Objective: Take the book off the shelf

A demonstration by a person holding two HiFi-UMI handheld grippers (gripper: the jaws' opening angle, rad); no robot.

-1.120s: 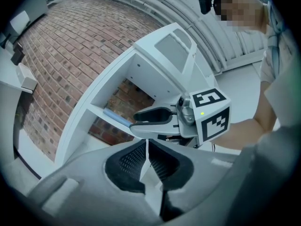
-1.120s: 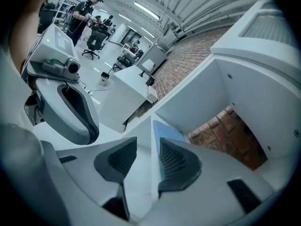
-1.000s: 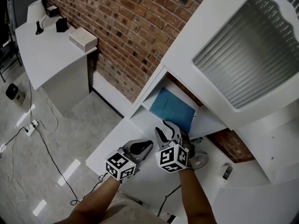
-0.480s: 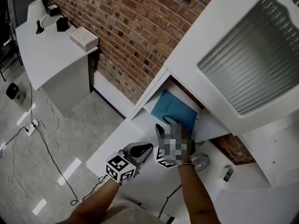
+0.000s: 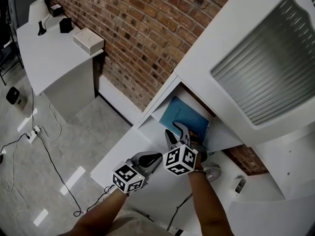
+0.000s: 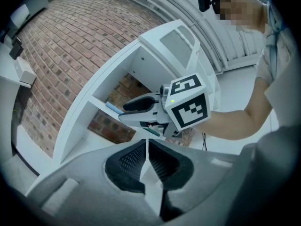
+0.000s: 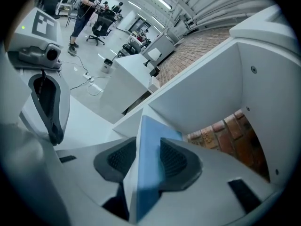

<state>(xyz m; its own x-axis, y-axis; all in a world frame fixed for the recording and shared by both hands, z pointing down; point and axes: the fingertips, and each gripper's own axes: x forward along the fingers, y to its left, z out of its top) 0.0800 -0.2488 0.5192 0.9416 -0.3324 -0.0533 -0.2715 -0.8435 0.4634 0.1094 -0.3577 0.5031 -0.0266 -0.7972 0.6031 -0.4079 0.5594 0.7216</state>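
A thin blue book (image 5: 186,118) leans inside an open compartment of the white shelf unit (image 5: 158,98). My right gripper (image 5: 178,132) reaches into that compartment at the book's near edge. In the right gripper view the book (image 7: 149,140) stands edge-on between the two pads, filling the gap, with my right gripper (image 7: 143,147) shut on it. My left gripper (image 5: 151,158) hangs to the lower left over the white ledge (image 5: 129,146), shut with nothing in it. The left gripper view shows its jaws (image 6: 147,142) pressed together and the right gripper (image 6: 137,106) ahead.
A cabinet door with ribbed glass (image 5: 266,58) juts out above the compartment. A small fan (image 5: 210,171) sits on the ledge to the right. A brick wall (image 5: 138,28) runs behind. A white desk (image 5: 49,58) stands far left, with cables (image 5: 47,146) on the floor.
My right gripper has moved up and forward into the compartment until its jaws are round the book's edge. The left gripper has barely shifted.
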